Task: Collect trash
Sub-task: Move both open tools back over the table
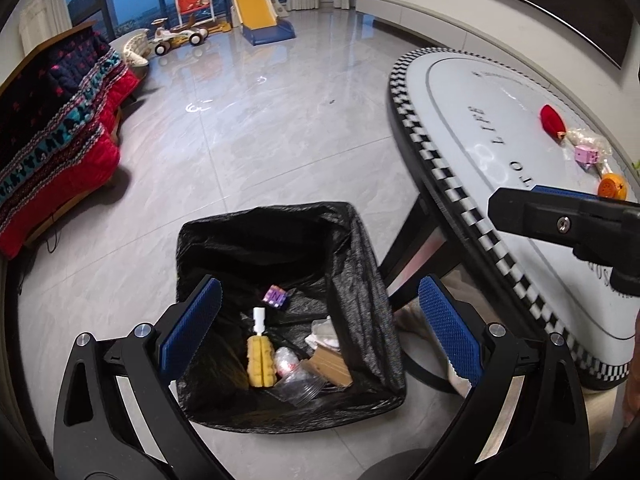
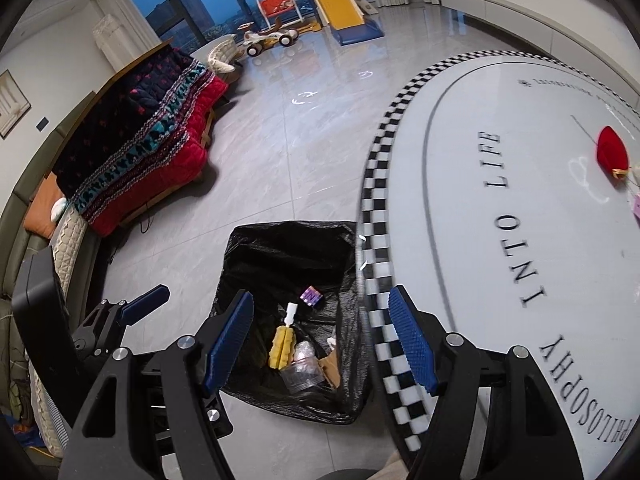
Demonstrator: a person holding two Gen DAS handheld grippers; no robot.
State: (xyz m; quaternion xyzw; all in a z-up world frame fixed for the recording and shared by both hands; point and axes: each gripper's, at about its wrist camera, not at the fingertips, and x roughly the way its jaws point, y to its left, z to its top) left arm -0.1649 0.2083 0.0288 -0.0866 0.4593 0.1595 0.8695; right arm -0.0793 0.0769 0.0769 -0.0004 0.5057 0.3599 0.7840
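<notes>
left gripper (image 1: 320, 328): jaws wide, empty, above bin | right gripper (image 2: 320, 344): jaws wide, empty | bin (image 1: 288, 232): floor, at table's (image 2: 500, 240) nine o'clock, yellow brush (image 1: 262, 364) inside | red pouch (image 1: 553, 120): on table, at the bin's two o'clock

Desk (image 2: 500, 128): oval, pale top with dark lettering, black-and-white checked rim. On it, toward the far side: a red pouch (image 2: 611, 147), a pink block (image 1: 586, 155), an orange round toy (image 1: 612, 186), crumpled clear wrap (image 1: 588, 136).
Floor (image 1: 280, 128): grey glossy tiles. On it, beside the desk: a bin lined with a black bag (image 1: 352, 264).
</notes>
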